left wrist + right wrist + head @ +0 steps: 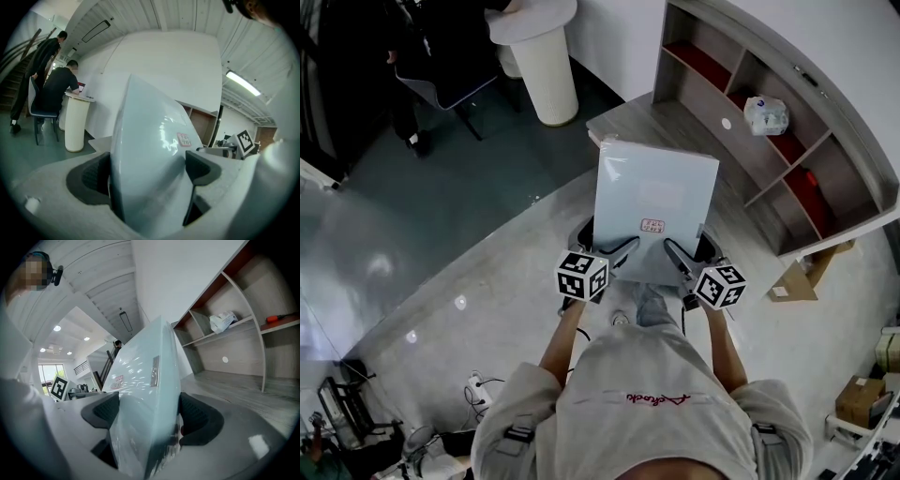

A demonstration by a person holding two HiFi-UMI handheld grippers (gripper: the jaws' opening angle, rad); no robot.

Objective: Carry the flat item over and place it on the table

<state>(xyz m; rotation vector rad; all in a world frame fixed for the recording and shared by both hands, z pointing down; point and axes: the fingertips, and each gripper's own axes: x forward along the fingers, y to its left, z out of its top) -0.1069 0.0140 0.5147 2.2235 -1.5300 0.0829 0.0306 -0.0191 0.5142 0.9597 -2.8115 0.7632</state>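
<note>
A flat pale-blue package (pixel 654 206) wrapped in shiny plastic, with a small red-printed label, is held out level in front of me. My left gripper (pixel 614 255) is shut on its near left edge and my right gripper (pixel 682 258) is shut on its near right edge. In the left gripper view the package (pixel 152 154) fills the gap between the dark pads (pixel 199 166). The right gripper view shows the package (pixel 145 399) clamped between both pads (pixel 199 420), with a barcode sticker on its side. A grey wooden table top (pixel 628 117) lies just beyond the package's far edge.
A curved grey shelf unit (pixel 769 112) with red-backed compartments stands at the right, holding a wrapped bundle (pixel 766 114). A white ribbed pedestal (pixel 546 66) stands at the back left. Two people are at a counter (pixel 51 89). Cardboard boxes (pixel 861 398) sit at the lower right.
</note>
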